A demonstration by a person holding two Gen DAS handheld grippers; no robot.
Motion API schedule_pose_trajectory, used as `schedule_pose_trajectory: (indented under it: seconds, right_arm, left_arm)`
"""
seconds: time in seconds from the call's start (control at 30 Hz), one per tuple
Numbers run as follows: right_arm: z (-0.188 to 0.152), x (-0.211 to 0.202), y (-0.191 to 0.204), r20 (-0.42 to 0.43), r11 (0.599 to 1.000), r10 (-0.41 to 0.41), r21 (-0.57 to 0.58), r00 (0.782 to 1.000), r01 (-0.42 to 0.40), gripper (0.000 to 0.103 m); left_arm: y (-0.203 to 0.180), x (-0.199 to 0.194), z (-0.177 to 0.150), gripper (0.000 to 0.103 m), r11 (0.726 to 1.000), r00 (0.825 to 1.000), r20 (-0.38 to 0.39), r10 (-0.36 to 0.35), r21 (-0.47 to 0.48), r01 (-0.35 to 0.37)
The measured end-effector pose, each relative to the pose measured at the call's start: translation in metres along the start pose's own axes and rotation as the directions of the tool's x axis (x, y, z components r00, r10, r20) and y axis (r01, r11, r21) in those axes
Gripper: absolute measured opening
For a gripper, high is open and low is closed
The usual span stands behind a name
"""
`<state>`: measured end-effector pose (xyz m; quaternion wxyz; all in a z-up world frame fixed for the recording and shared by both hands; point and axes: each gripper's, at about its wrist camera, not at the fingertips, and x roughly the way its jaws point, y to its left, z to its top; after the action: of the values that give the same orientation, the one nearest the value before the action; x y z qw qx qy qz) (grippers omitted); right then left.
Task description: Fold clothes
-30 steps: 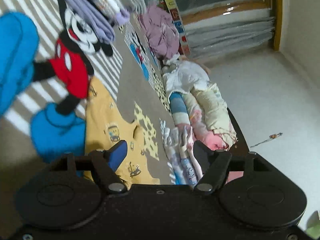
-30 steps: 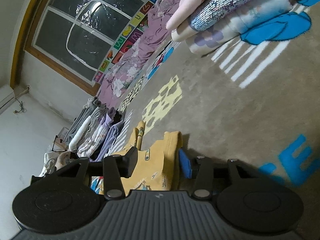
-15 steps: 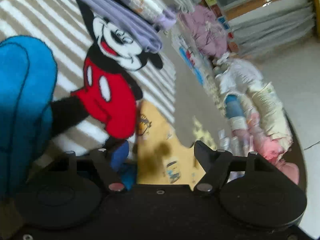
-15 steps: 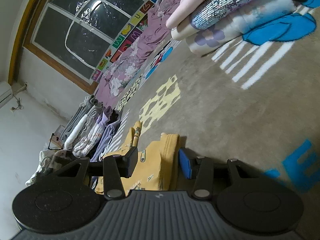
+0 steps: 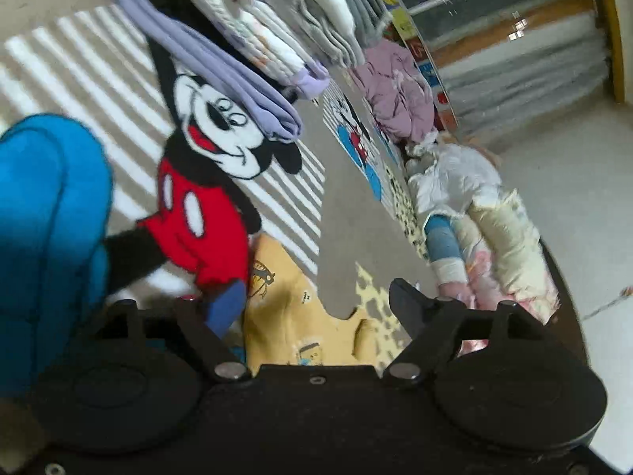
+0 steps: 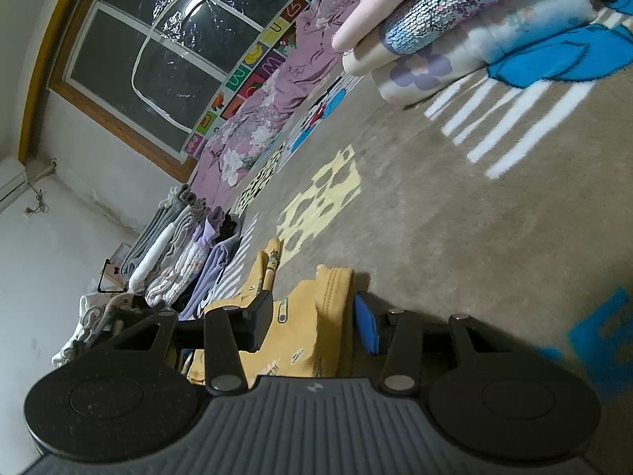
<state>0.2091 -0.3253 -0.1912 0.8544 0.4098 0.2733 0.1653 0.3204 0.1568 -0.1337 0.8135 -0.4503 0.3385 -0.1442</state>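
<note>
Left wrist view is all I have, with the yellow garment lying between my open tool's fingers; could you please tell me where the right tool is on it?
Observer: The right tool straddles the yellow garment at its ribbed edge, which stands bunched between the fingers. I cannot tell whether it is clamped.
Operator: Thank you. What lies ahead of that tool?
Observer: Bare rug, then a folded stack with a sequinned piece in it.
</note>
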Motion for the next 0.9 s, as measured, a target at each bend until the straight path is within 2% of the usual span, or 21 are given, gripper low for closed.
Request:
schedule_pose_trajectory:
  seconds: [0.03,0.17,0.23,0.3,0.33,0.4,0.43,0.47,0.5,0.53,0.6,0.73,0.77,0.8,0.83,0.9]
  right_arm:
    - [0.0,0.0,0.0,-0.001,1.0,-0.001,-0.004,1.0,0.001,0.046]
    - [0.001,0.003,0.004,-0.006,0.999,-0.017,-0.04,1.0,0.017,0.045]
    - [0.0,0.004,0.004,-0.002,0.999,-0.03,-0.043,1.0,0.03,0.037]
    - [-0.001,0.005,0.003,0.002,0.998,-0.044,-0.047,0.999,0.044,0.018]
    - [-0.001,0.006,0.003,0.003,0.998,-0.05,-0.048,0.999,0.05,0.015]
    - [-0.002,0.006,0.003,0.007,0.997,-0.063,-0.052,0.998,0.064,0.014]
    - [-0.003,0.007,0.002,0.009,0.996,-0.07,-0.053,0.998,0.07,0.014]
    - [-0.003,0.007,0.002,0.011,0.996,-0.077,-0.055,0.997,0.077,0.014]
    - [-0.003,0.008,0.002,0.013,0.995,-0.081,-0.057,0.997,0.082,0.014]
    - [-0.004,0.007,0.002,0.015,0.995,-0.083,-0.059,0.996,0.084,0.014]
    - [-0.005,0.007,0.001,0.02,0.995,-0.082,-0.059,0.996,0.083,0.013]
    - [-0.004,0.009,0.0,0.021,0.995,-0.083,-0.052,0.996,0.084,0.012]
    - [-0.004,0.01,0.0,0.021,0.995,-0.083,-0.049,0.996,0.084,0.012]
    - [-0.004,0.01,-0.001,0.021,0.996,-0.081,-0.046,0.997,0.082,0.012]
    - [-0.004,0.01,-0.001,0.021,0.996,-0.077,-0.041,0.997,0.078,0.012]
    - [-0.003,0.01,-0.002,0.02,0.997,-0.071,-0.034,0.997,0.072,0.012]
  left_arm:
    - [0.0,-0.002,-0.002,0.08,1.0,1.0,0.003,0.002,-0.009,-0.002]
    - [-0.003,-0.009,-0.019,0.08,0.995,0.997,-0.028,-0.078,-0.06,0.076]
    - [-0.008,-0.005,-0.027,0.08,0.992,0.992,-0.05,-0.112,-0.054,0.11]
    - [-0.013,-0.001,-0.032,0.082,0.986,0.983,-0.074,-0.165,-0.044,0.162]
    - [-0.015,0.001,-0.035,0.084,0.981,0.978,-0.087,-0.191,-0.04,0.188]
    - [-0.016,0.015,-0.035,0.084,0.993,0.988,-0.1,-0.115,-0.001,0.116]
    - [-0.014,0.022,-0.035,0.072,0.999,0.994,-0.112,-0.004,0.035,0.008]
    - [-0.016,0.023,-0.035,0.061,0.997,0.991,-0.123,0.054,0.069,-0.045]
    - [-0.018,0.022,-0.034,0.06,0.991,0.986,-0.133,0.102,0.102,-0.089]
    - [-0.022,0.017,-0.032,0.07,0.992,0.987,-0.128,0.097,0.089,-0.086]
    - [-0.028,0.008,-0.026,0.077,0.994,0.992,-0.1,0.076,0.08,-0.068]
    - [-0.032,0.001,-0.02,0.077,0.989,0.998,-0.027,0.061,0.137,-0.056]
    - [-0.036,0.003,-0.024,0.077,0.965,0.992,-0.01,0.126,0.233,-0.12]
    - [-0.042,0.005,-0.03,0.075,0.921,0.98,0.014,0.199,0.338,-0.192]
    - [-0.047,0.008,-0.035,0.071,0.861,0.962,0.047,0.268,0.436,-0.261]
    - [-0.046,0.014,-0.046,0.057,0.803,0.946,0.041,0.322,0.518,-0.295]
